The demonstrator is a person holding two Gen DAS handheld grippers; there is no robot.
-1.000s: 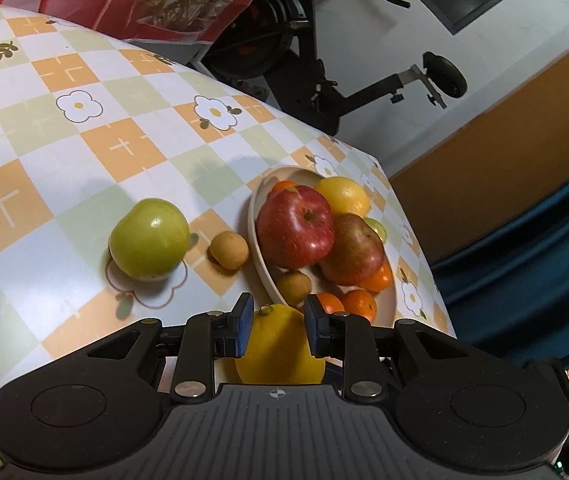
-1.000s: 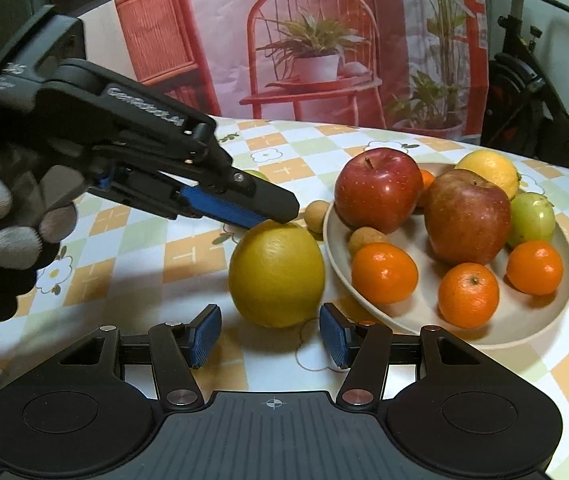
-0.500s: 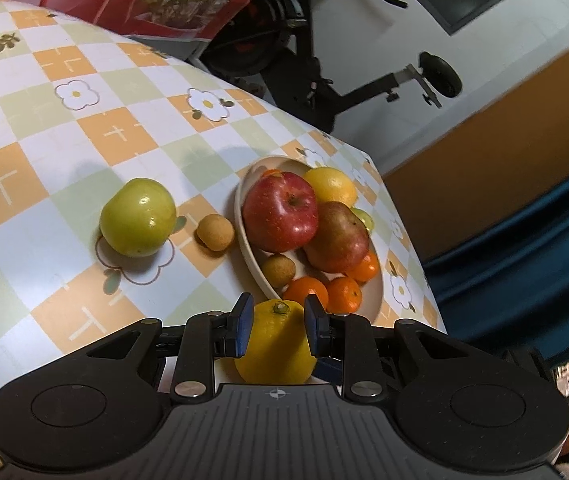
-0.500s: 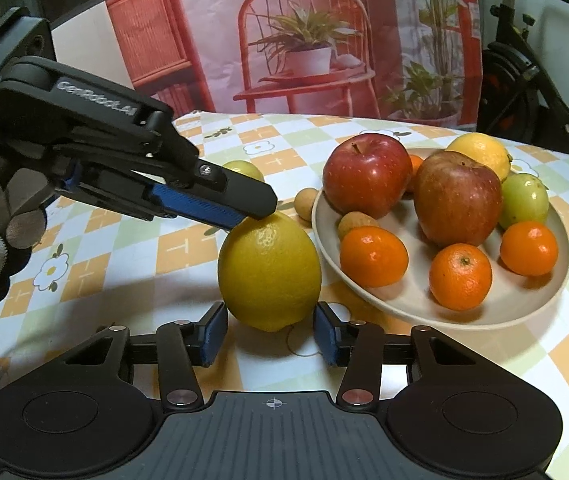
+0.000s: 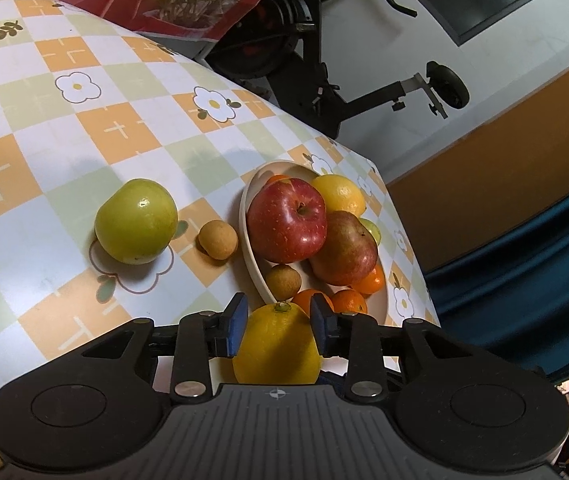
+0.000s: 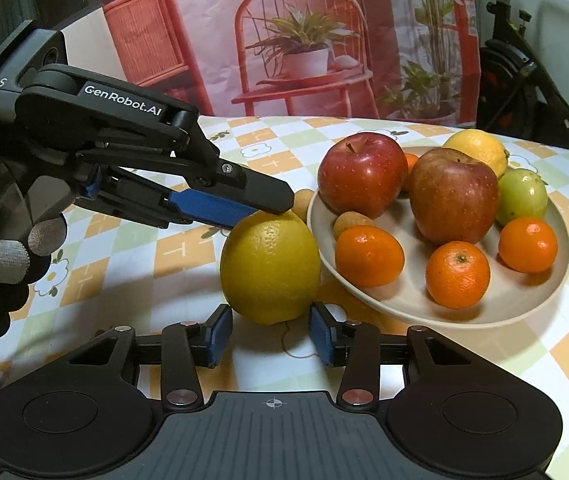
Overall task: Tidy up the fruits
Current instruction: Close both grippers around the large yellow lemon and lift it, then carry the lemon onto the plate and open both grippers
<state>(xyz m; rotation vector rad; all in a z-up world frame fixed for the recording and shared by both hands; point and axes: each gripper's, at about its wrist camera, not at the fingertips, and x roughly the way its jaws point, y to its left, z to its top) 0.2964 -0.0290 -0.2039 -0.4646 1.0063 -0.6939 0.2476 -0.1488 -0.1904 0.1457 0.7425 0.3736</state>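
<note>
Left gripper point(image 5: 278, 324) comes in from the side w/ its jaws opening, and the lemon point(image 5: 276, 348) is between them. In the left wrist view both blue pads lie against the lemon's flanks, near its stem end. In the right wrist view one finger point(image 6: 252, 188) of this gripper rests on top of the lemon point(image 6: 270, 264); the other finger is hidden behind it. A gloved hand point(image 6: 0, 248) holds this gripper at the left edge.

Right gripper point(image 6: 270, 322) is narrow. We see the lemon's low end sit between its pad tips, and they seem to pinch it there. The right pad touches the skin and the left pad is just beside it, so we cannot tell how hard the grip is.

We find the lemon over the table point(image 5: 44, 160), just beside the near rim of the plate point(image 6: 404, 312). We cannot tell if it rests on the cloth or is a bit above it.

On the plate are 2 red apples point(image 6: 364, 176), a 2nd lemon at the back, a green fruit, some oranges point(image 6: 458, 274) and a small brown fruit. Apart from the plate, on the table, lie a big green fruit point(image 5: 136, 220) and another brown fruit point(image 5: 218, 239), which is near the plate's rim point(image 5: 246, 240) but not touching it. Behind the table stands an exercise bike point(image 5: 324, 60).
</note>
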